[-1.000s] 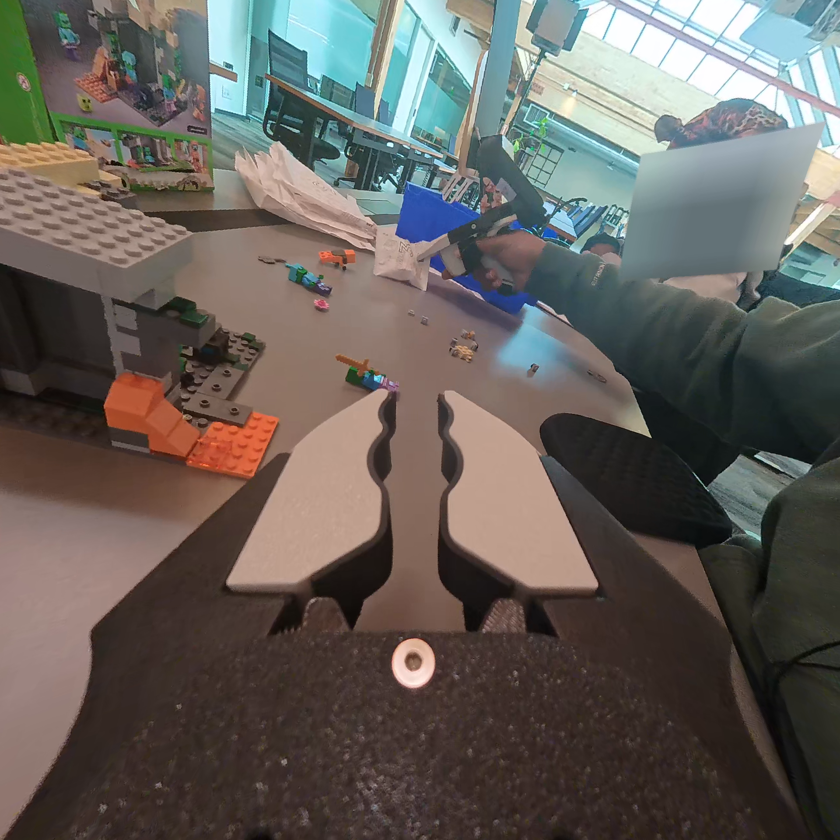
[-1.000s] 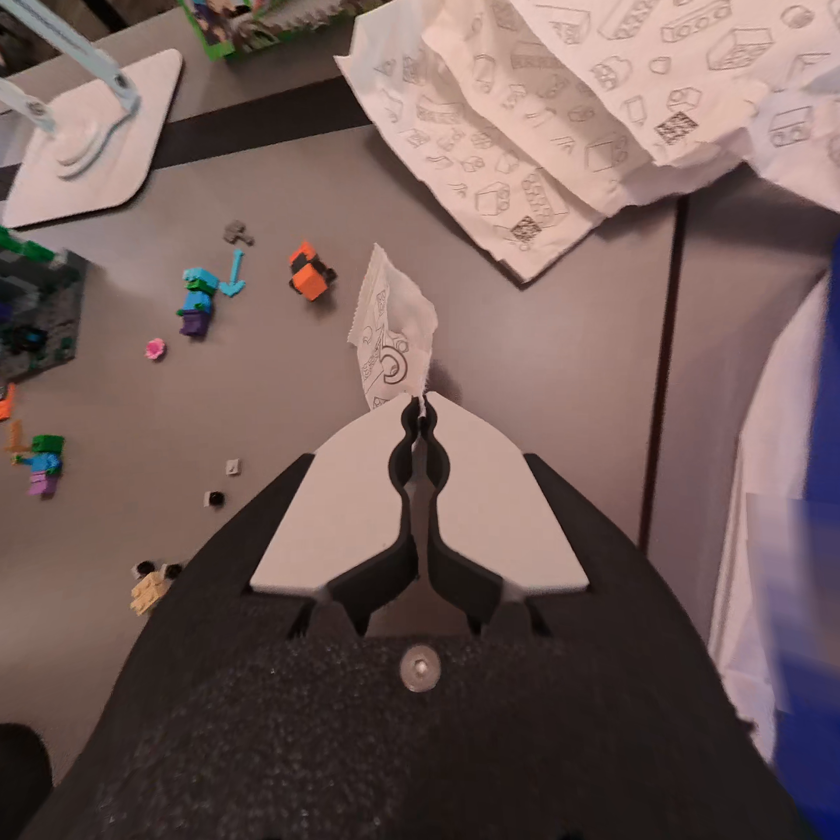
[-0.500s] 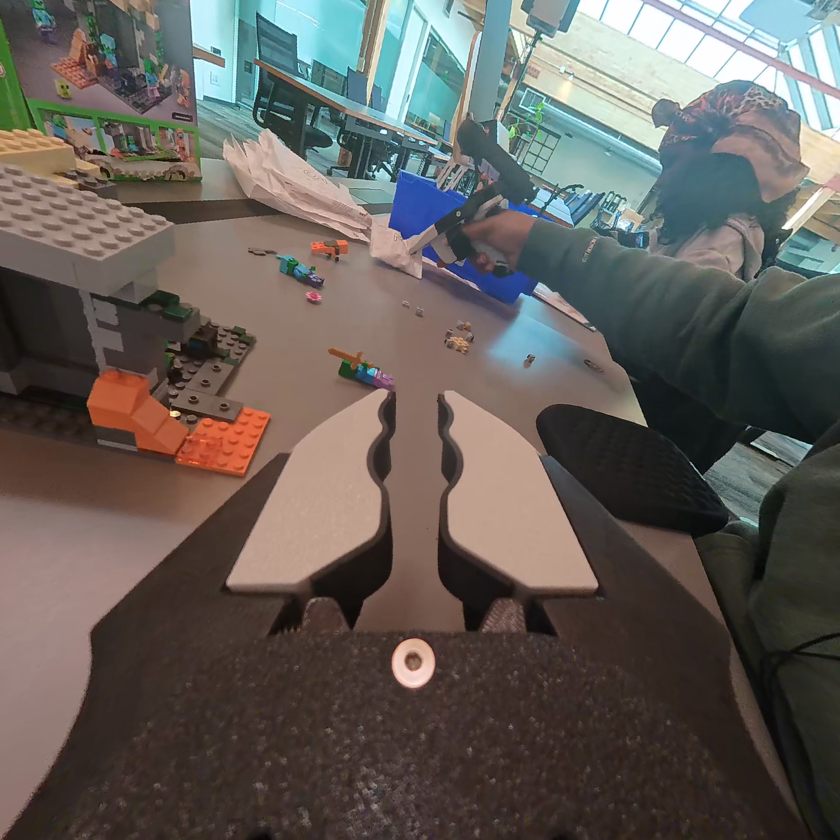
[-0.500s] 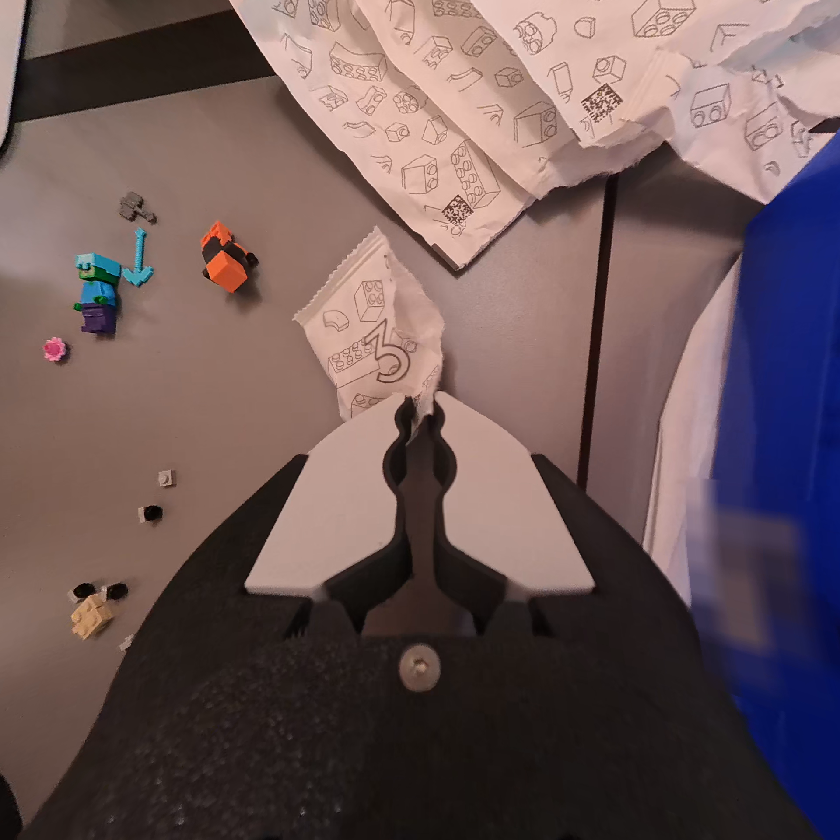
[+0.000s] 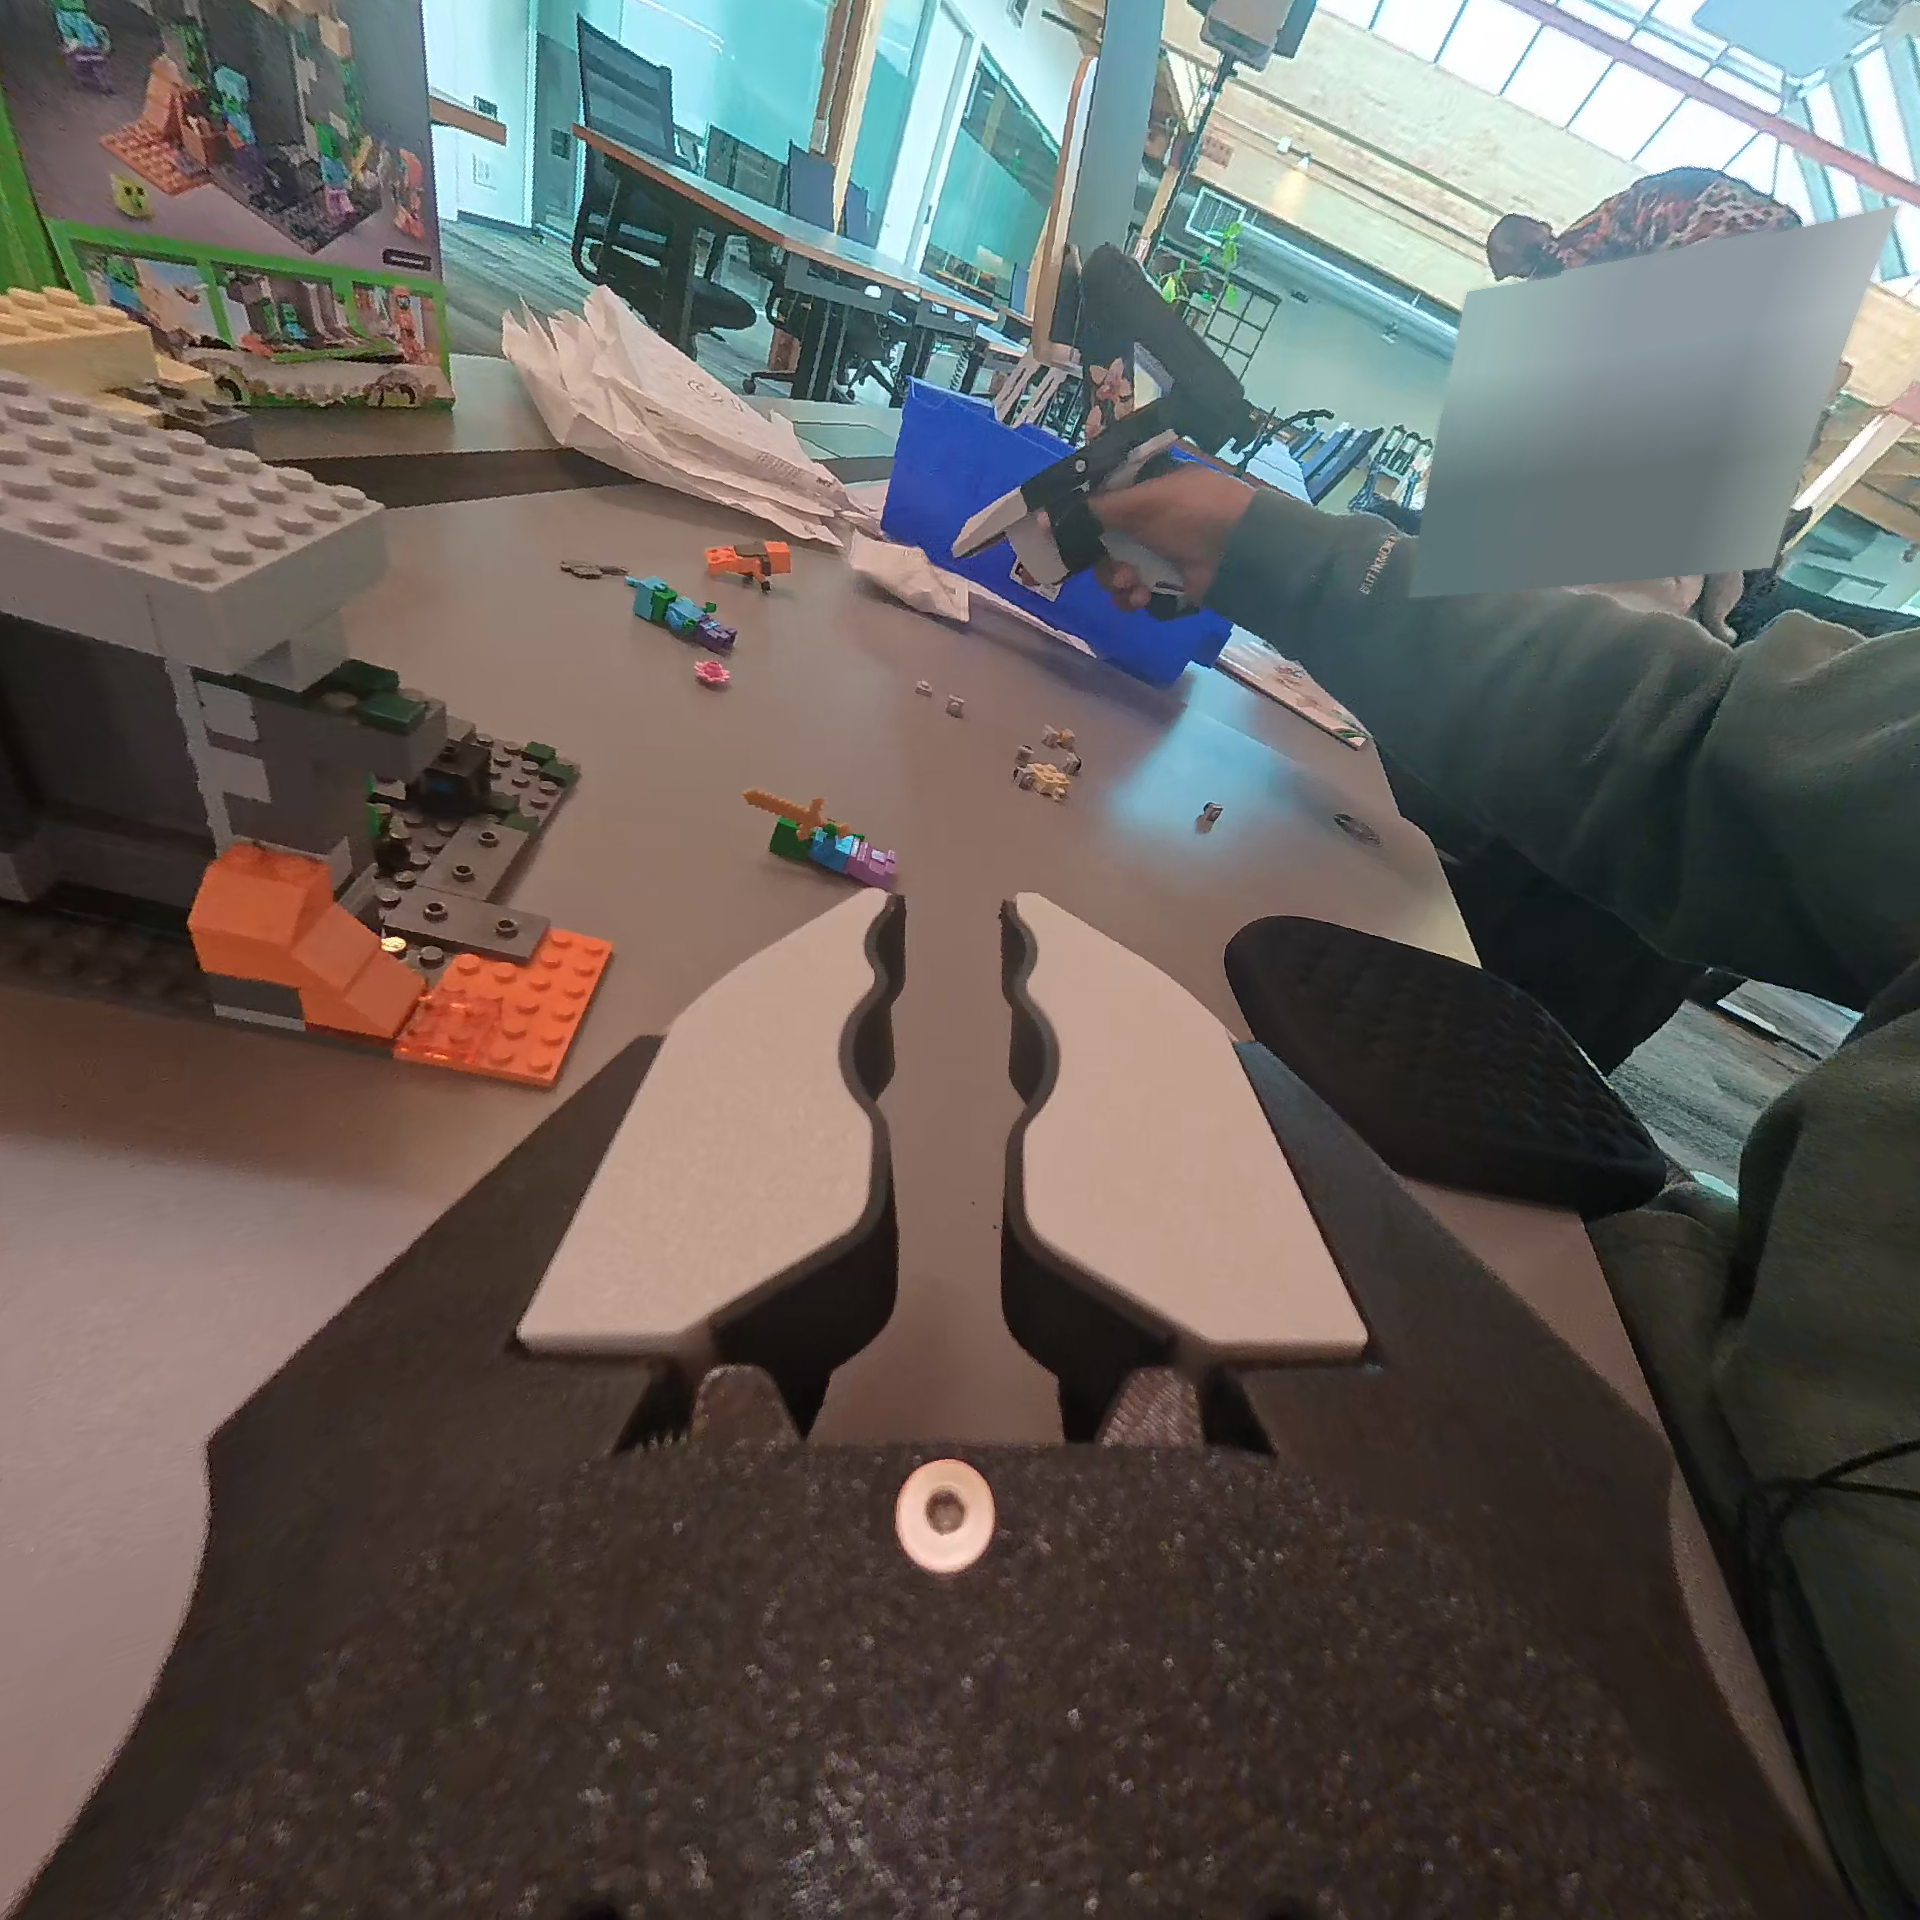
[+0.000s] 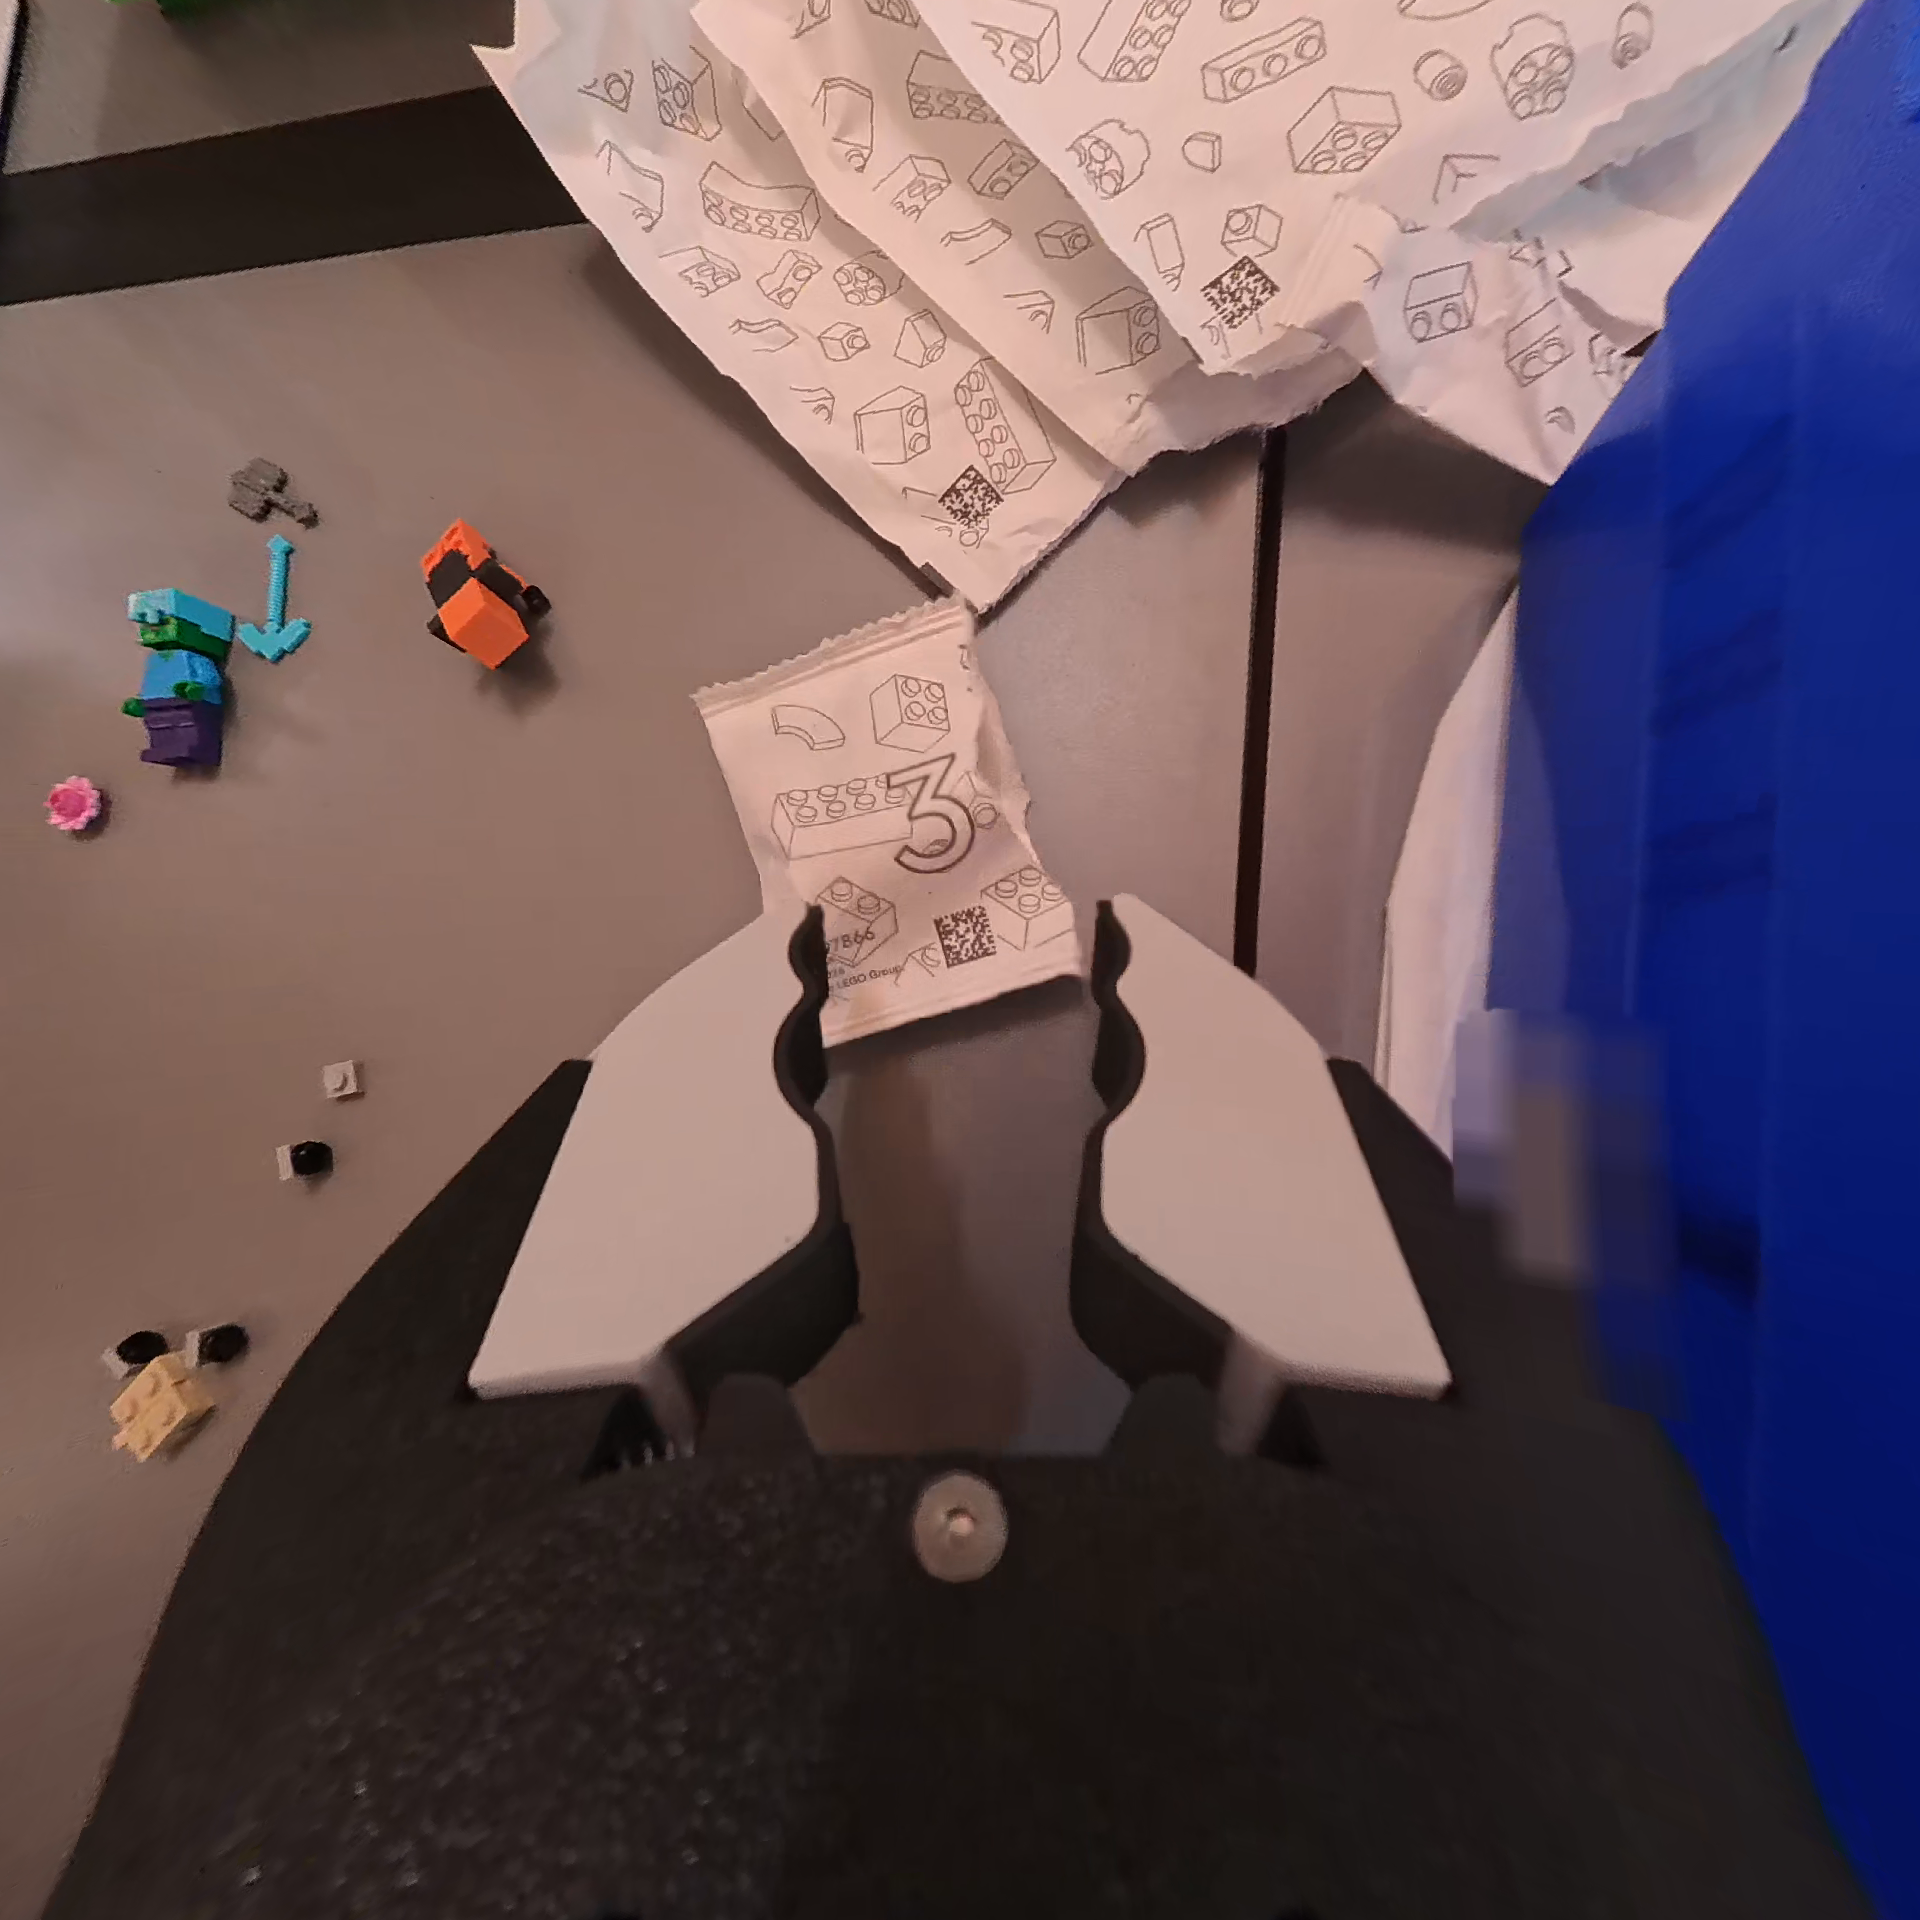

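My right gripper (image 6: 958, 912) is open and empty, its fingertips either side of the near edge of a small white printed paper bag (image 6: 894, 821) lying flat on the grey table (image 6: 416, 935). The left wrist view shows that gripper (image 5: 971, 540) held by a hand just above the bag (image 5: 914, 577), next to a blue bin (image 5: 997, 499). My left gripper (image 5: 951, 904) hovers low over the table, jaws a little apart and empty. A small green, blue and purple brick figure (image 5: 831, 844) lies just beyond its tips.
A grey and orange brick build (image 5: 260, 831) stands at the left. Larger torn paper bags (image 6: 1039, 260) lie behind the small one, with the blue bin (image 6: 1714, 727) on the right. A blue figure (image 6: 182, 675), an orange piece (image 6: 478, 608) and small loose bricks (image 6: 161, 1403) are scattered about. A person's sleeve (image 5: 1610, 727) crosses the right. My hands' fingertips stand some 45 cm from each other. It is some 11 cm from my right tips to the orange piece (image 6: 478, 608).
My right gripper was shut on the small paper bag and has opened; the bag now lies flat on the table. The left gripper has barely moved.
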The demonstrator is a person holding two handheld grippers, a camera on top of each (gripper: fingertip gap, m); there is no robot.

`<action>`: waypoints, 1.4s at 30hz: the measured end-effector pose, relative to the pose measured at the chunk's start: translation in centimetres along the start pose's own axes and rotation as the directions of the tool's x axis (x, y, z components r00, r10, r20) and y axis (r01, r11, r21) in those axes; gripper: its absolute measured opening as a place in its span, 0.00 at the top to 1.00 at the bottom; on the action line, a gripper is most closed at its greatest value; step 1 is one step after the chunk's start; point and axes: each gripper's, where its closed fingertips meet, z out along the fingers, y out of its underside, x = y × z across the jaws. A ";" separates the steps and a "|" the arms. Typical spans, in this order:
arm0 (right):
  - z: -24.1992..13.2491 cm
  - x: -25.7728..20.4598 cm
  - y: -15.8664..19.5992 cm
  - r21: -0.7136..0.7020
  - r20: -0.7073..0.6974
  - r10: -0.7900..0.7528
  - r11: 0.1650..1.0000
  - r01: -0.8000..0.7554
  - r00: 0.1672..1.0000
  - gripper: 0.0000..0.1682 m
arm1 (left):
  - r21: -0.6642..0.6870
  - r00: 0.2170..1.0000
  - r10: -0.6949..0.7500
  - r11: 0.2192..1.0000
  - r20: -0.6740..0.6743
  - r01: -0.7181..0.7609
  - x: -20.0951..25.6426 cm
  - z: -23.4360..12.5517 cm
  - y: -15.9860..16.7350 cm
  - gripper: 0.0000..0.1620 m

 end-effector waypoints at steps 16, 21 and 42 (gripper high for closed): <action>2.7 0.8 -9.0 0.028 -0.247 -0.353 0.928 0.371 0.903 0.74 | 0.012 0.999 -0.010 1.000 0.031 0.010 -0.7 -0.3 -0.1 0.90; 5.6 2.5 -11.1 -0.035 -0.310 -0.449 0.886 0.462 0.838 0.74 | 0.025 0.999 -0.042 0.999 0.035 0.041 -1.2 -0.4 -0.3 0.90; 5.6 3.6 -14.7 -0.122 -0.518 -0.639 0.713 0.691 0.568 1.00 | 0.037 0.994 -0.107 0.994 0.020 0.106 -1.8 -0.5 -0.5 0.90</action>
